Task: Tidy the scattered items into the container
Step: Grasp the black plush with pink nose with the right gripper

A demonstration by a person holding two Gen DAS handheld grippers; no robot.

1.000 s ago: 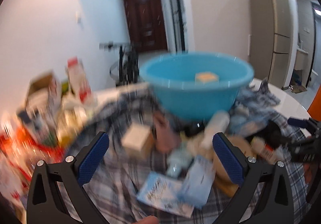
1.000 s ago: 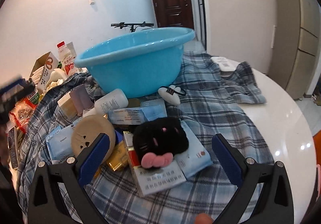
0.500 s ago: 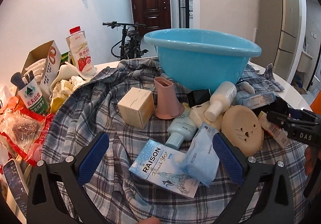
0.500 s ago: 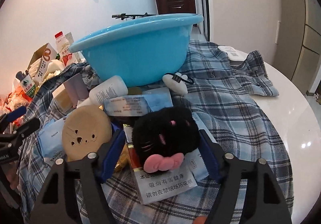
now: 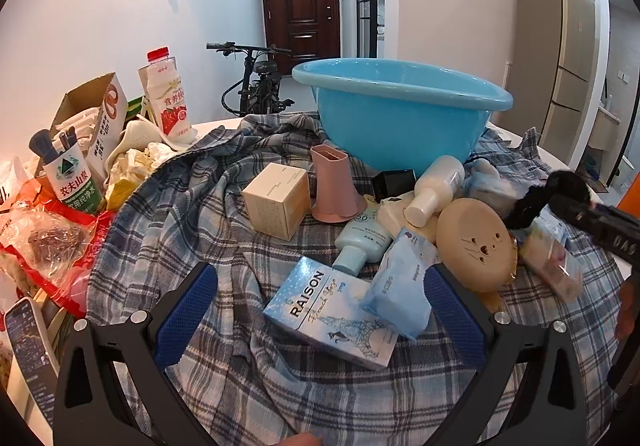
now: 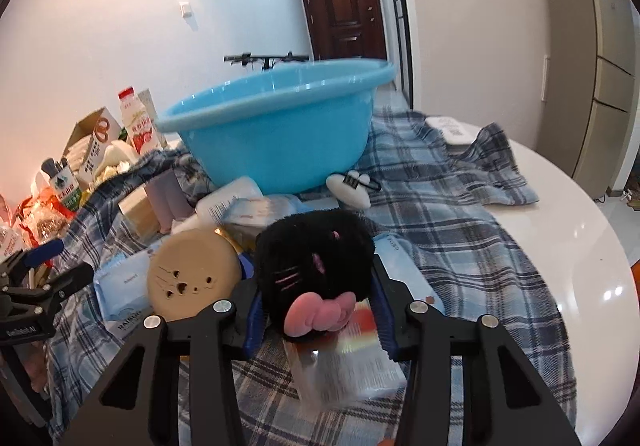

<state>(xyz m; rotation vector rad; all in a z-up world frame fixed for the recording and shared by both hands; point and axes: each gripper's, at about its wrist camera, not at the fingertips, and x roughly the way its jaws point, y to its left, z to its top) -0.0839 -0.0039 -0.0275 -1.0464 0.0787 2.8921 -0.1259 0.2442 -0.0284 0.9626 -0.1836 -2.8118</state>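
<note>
Right hand-held gripper [image 6: 316, 302] clamped on a fuzzy black plush toy [image 6: 314, 266] with a pink bow, blue pads pressed into its sides, raised just above a glossy cellophane-wrapped carton [image 6: 348, 370] that reads blurred. Left hand-held gripper [image 5: 320, 310] spread wide and holding nothing, hanging over a flat pale-blue RAISON box [image 5: 330, 318] on the rumpled blue-and-grey plaid cloth [image 5: 192, 214]. Round, smooth sky-blue plastic basin [image 5: 400, 114] upright at the back of the pile, thick rolled rim, inside not visible from either view. In front of it: a cream cardboard cube box [image 5: 276, 200], a flared dusty-pink holder [image 5: 334, 186] standing upright, a white cylindrical bottle [image 5: 436, 186] lying on its side, a pale-blue tube [image 5: 362, 238] marked 50, a soft crinkled blue tissue pack [image 5: 400, 286], and a tan disc [image 5: 476, 244] with a cat face, tilted. Glossy white round desk [image 6: 592, 246] bare at the right edge. Red-capped milk bottle [image 5: 168, 98] and open cardboard carton [image 5: 96, 114] at far left, off the cloth.
</note>
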